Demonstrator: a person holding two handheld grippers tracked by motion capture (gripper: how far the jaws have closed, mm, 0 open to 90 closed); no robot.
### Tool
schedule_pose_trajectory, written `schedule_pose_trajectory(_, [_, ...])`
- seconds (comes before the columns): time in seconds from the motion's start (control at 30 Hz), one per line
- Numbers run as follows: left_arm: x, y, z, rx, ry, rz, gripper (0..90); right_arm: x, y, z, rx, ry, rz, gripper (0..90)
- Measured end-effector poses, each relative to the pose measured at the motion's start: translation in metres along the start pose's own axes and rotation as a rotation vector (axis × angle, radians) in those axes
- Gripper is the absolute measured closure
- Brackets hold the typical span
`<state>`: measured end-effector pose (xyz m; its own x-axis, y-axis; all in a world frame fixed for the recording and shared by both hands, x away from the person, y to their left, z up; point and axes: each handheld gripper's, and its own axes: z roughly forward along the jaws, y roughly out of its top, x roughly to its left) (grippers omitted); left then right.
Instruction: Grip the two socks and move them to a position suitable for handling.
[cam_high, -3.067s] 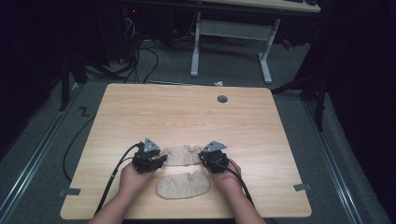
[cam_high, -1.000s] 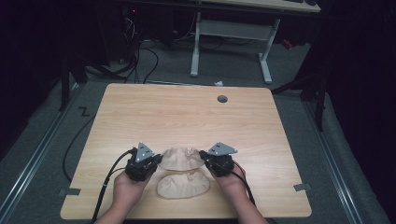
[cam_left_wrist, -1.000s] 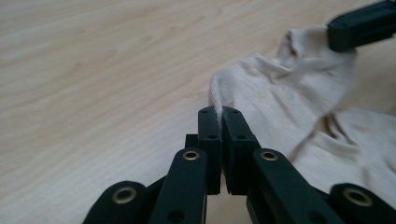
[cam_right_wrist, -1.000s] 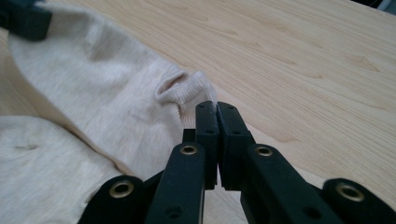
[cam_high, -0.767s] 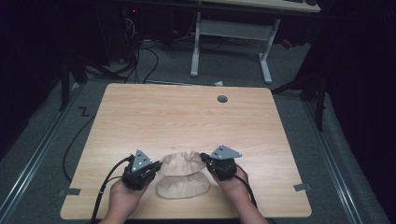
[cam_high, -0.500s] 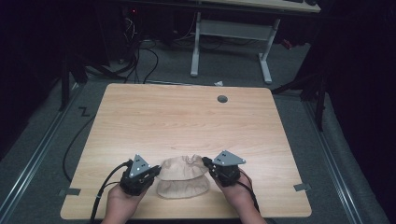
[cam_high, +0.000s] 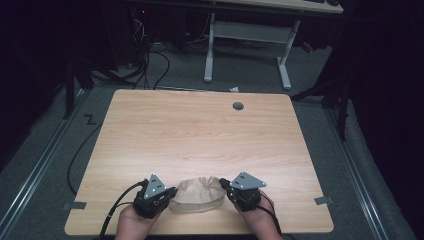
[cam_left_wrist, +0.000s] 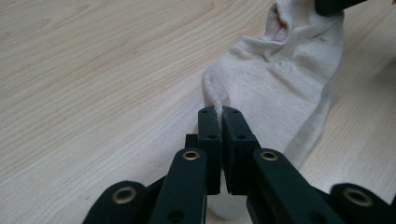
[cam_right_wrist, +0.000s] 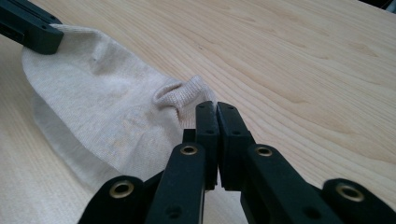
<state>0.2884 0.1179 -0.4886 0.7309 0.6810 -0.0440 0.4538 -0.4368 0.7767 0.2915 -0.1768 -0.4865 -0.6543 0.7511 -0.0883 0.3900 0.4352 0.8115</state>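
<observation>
A beige sock (cam_high: 196, 194) lies stretched between my two grippers near the table's front edge. My left gripper (cam_high: 171, 196) is shut on the sock's toe end (cam_left_wrist: 218, 108). My right gripper (cam_high: 225, 187) is shut on its ribbed cuff (cam_right_wrist: 189, 88). In the right gripper view the sock (cam_right_wrist: 102, 112) runs off to the left gripper's jaw at the upper left. A second beige layer (cam_right_wrist: 65, 154) peeks out under it; it looks like another sock lying flat on the wood.
The light wooden table (cam_high: 200, 135) stretches away bare beyond the socks, with a round cable hole (cam_high: 238, 106) near its far edge. Cables trail from both grippers over the front edge. Dark floor and a desk frame (cam_high: 245, 45) lie beyond.
Both hands have drawn the held sock toward the table's front edge, over the sock that lay there. Both grips have stayed shut.
</observation>
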Motion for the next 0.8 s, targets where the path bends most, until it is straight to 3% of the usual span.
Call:
schedule_pose_trajectory(0.33, [-0.001, -0.01, -0.011, 0.007, 0.006, -0.025, 86.9, 0.014, -0.004, -0.002, 0.019, 0.037, -0.021, 88.2])
schedule_pose_trajectory(0.8, [0.002, -0.019, 0.005, 0.09, 0.015, -0.019, 86.6, 0.012, -0.012, 0.007, 0.073, 0.056, -0.011, 88.2])
